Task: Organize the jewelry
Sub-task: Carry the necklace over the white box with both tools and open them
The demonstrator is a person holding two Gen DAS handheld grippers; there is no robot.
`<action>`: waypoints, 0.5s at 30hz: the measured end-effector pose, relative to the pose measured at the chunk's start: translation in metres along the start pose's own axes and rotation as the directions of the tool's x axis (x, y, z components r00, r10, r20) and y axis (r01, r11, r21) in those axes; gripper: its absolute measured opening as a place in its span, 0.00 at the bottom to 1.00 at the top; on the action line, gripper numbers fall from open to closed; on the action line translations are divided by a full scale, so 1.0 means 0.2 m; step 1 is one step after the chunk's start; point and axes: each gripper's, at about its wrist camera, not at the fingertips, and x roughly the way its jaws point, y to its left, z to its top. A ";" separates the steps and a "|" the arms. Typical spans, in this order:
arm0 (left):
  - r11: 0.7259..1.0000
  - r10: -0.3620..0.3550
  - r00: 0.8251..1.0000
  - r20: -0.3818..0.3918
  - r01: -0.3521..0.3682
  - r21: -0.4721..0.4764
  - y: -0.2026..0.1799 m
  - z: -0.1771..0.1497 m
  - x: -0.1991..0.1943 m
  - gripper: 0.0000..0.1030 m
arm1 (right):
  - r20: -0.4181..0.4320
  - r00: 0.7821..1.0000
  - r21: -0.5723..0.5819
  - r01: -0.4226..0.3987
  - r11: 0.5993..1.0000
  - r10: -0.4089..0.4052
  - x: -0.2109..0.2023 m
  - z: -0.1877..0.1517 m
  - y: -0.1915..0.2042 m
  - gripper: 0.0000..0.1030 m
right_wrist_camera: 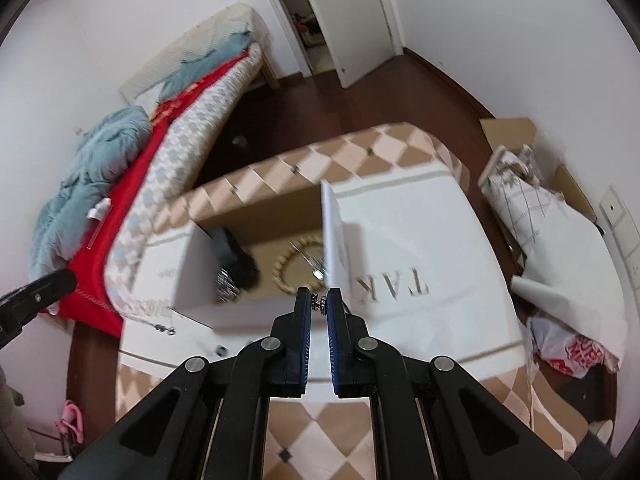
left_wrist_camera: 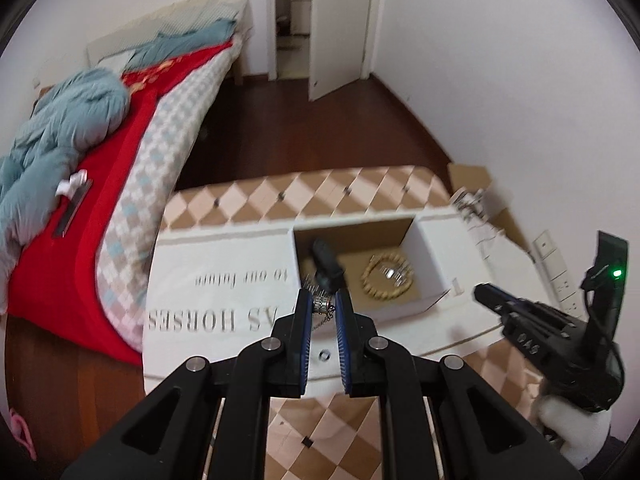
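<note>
A small silver jewelry piece (left_wrist_camera: 321, 304) with a trailing chain is clamped between the pads of the left gripper (left_wrist_camera: 323, 307). A small metal stud (right_wrist_camera: 319, 303) is pinched by the right gripper (right_wrist_camera: 319, 305) (jaws nearly closed). The step in hand is judged to be carrying. The open cardboard box (left_wrist_camera: 430, 254) lies at 12 o'clock of both grippers, a beaded bracelet (left_wrist_camera: 386, 282) already inside. Release above its floor is required next.

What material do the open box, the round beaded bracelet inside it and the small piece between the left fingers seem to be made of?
Box: cardboard, seemingly; white matte outside, brown raw inside.
Beaded bracelet: pale golden beads with a soft sheen, perhaps wood or plastic; unclear.
Small piece: looks like silver metal, shiny and ribbed, with a thin chain hanging below it.
</note>
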 end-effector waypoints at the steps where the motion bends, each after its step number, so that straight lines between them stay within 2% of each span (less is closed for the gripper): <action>1: 1.000 -0.011 1.000 0.014 0.011 0.006 -0.01 0.03 -0.03 0.09 | 0.010 1.000 -0.006 -0.008 1.000 0.008 -0.02 0.03 0.02 0.08; 8: 0.995 -0.094 0.992 0.090 0.091 0.030 -0.06 0.30 -0.16 0.09 | 0.033 0.997 -0.034 -0.067 0.997 0.069 -0.05 0.21 0.12 0.08; 12: 0.994 -0.096 0.993 0.075 0.092 0.055 -0.09 0.38 -0.08 0.09 | 0.022 0.996 -0.028 -0.085 0.996 0.086 -0.02 0.28 0.12 0.08; 15: 0.993 -0.105 0.994 0.020 0.103 0.064 -0.11 0.39 0.05 0.09 | -0.006 0.995 -0.025 -0.095 0.995 0.095 0.04 0.31 0.12 0.08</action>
